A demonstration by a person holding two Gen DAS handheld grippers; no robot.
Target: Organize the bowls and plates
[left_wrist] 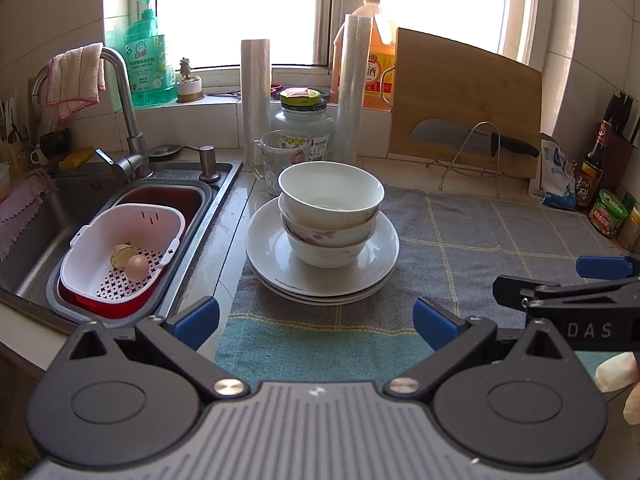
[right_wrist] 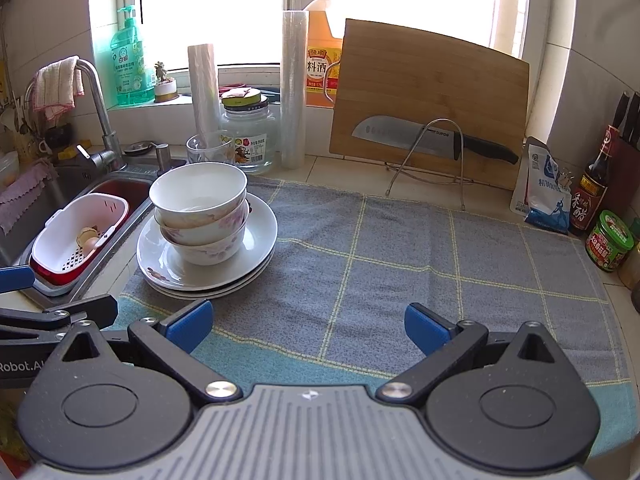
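Three white bowls are stacked upright on a stack of white plates at the left edge of a grey checked cloth. My left gripper is open and empty, just in front of the plates. In the right wrist view the bowls and plates lie to the left, and my right gripper is open and empty over the bare cloth. The right gripper's fingers show at the right edge of the left wrist view.
A steel sink with a white strainer basket holding an egg lies left of the plates. A glass cup, a jar and two film rolls stand behind. A cutting board with a knife and bottles stand at the back right.
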